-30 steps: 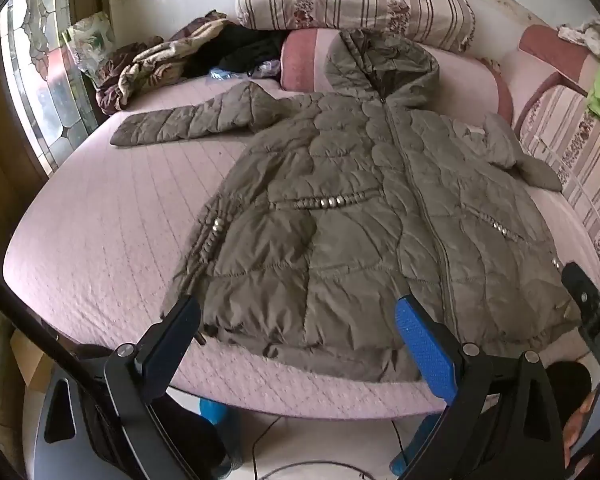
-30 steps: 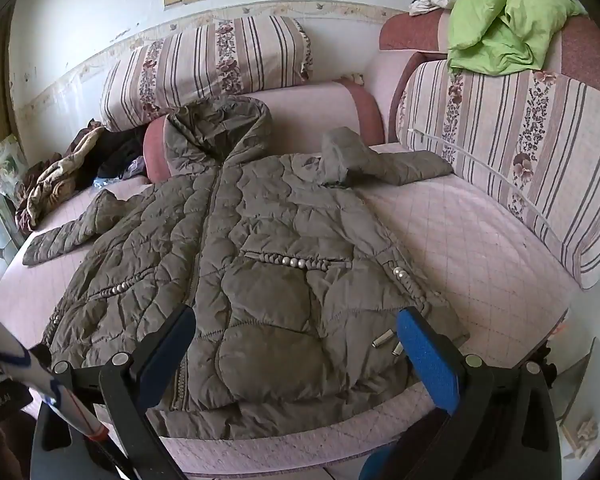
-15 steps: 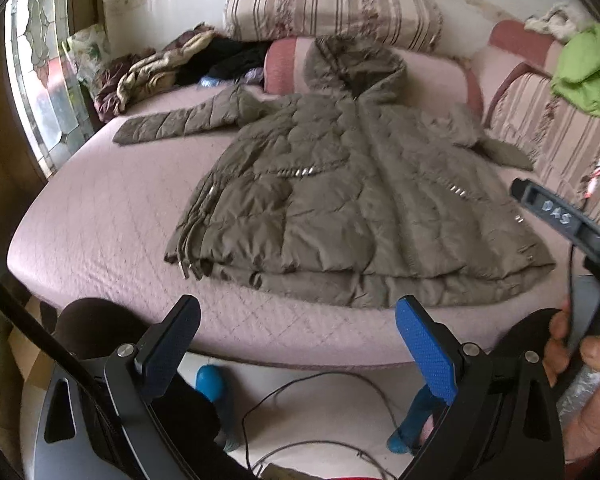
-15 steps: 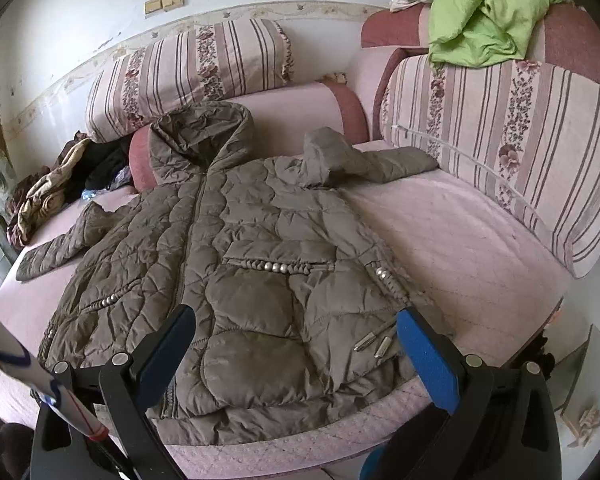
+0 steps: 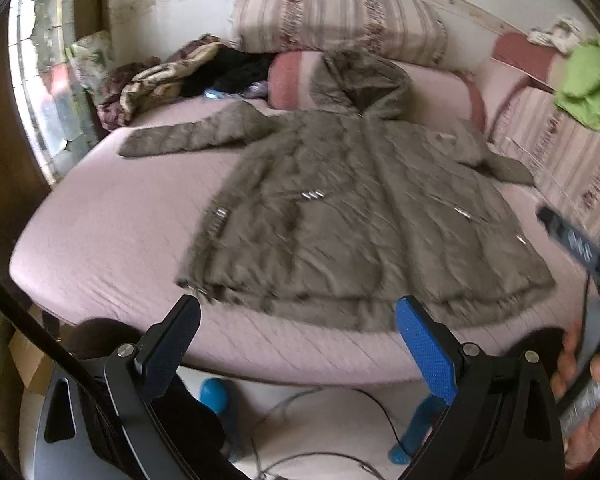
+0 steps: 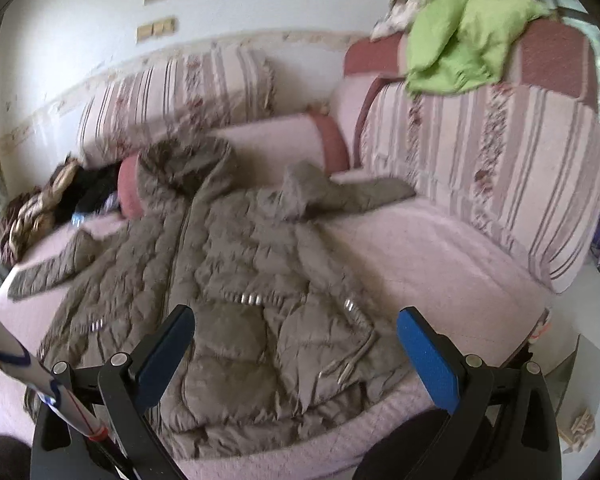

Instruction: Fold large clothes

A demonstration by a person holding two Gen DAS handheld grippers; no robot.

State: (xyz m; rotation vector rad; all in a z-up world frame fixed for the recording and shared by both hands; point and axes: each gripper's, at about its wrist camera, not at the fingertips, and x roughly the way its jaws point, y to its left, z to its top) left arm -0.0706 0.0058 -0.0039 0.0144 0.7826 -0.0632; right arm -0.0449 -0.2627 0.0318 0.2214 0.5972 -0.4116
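Observation:
A large olive quilted hooded jacket [image 5: 352,208] lies front-up and spread flat on the pink sofa bed [image 5: 112,232], hood toward the back cushions, both sleeves stretched outward. The right wrist view shows the same jacket [image 6: 236,280], its hem at the near edge. My left gripper [image 5: 296,332] hovers open just in front of the hem, over the bed's front edge, holding nothing. My right gripper [image 6: 296,344] is open above the jacket's lower right part, with nothing between its fingers. Both views are motion-blurred.
Striped cushions [image 6: 500,176] line the back and right side. A green garment [image 6: 460,56] drapes over the right backrest. A pile of clothes [image 5: 172,76] sits at the back left by a window [image 5: 44,92]. Cables and a blue object [image 5: 214,394] lie on the floor below.
Both grippers stay open and empty. The left view first drew back from the hem, then came closer again. The right view lifted and tilted toward the right cushions. The jacket lies unchanged.

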